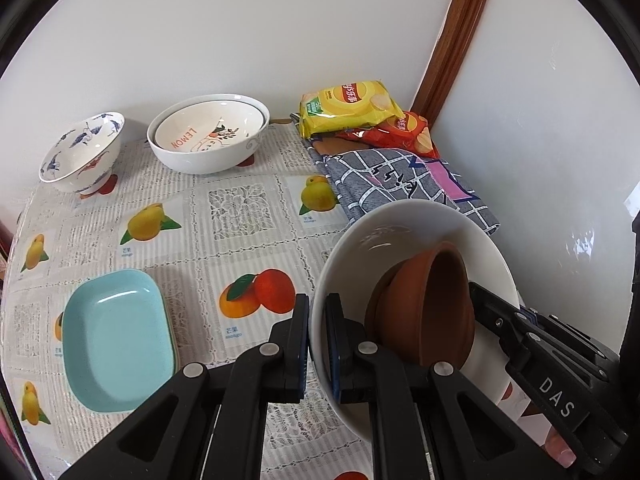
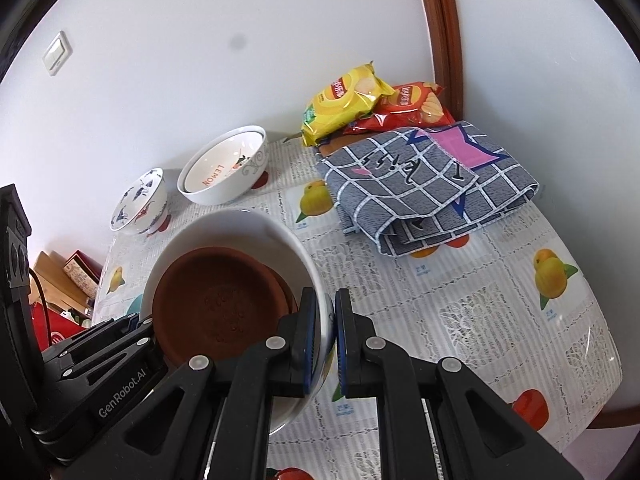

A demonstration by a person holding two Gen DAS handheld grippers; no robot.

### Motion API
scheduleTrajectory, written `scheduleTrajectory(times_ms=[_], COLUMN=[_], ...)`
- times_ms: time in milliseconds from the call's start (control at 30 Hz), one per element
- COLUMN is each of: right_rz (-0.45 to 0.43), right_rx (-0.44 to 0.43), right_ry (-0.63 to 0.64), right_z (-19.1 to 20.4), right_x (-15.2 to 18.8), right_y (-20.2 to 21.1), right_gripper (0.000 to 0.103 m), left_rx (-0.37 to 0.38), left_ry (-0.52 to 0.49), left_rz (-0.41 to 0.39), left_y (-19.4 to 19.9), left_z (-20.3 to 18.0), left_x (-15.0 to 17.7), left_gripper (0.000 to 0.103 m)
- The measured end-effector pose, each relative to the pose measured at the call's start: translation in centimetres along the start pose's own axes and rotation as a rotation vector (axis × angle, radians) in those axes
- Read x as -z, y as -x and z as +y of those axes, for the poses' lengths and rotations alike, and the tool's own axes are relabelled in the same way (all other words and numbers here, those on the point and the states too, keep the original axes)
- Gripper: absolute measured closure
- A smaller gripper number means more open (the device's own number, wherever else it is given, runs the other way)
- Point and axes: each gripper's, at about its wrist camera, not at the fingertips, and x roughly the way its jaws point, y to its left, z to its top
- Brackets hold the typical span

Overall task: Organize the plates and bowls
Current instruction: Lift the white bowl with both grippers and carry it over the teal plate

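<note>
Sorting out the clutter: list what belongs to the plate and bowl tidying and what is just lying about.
Job:
large white bowl, gripped by left gripper and right gripper
brown clay dishes inside it
LEMON bowl stack
blue-patterned bowl
turquoise dishes

Lying about:
yellow chip bag
red chip bag
checked cloth

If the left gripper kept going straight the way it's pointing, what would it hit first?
Probably the bare tablecloth ahead of the left gripper, which is shut on the white bowl; depth is unclear.
</note>
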Motion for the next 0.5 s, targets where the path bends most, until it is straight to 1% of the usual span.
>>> scheduleTrajectory(times_ms=[267, 500], right_rz=[-0.004, 0.005], right_rx=[-0.02, -0.037], right_ry=[0.016, 0.033], right_z=[1.8, 3.3], right_x=[-0.1, 0.1], right_y=[0.0, -0.4], right_gripper=[0.094, 0.095], left_rx=[-0.021, -0.034], left_ry=[0.015, 0.036], left_rz=[-0.009, -0.004], left_y=[0.9, 0.9], left_z=[1.7, 3.4], left_x=[0.0, 0.4], left_gripper=[0.094, 0.094])
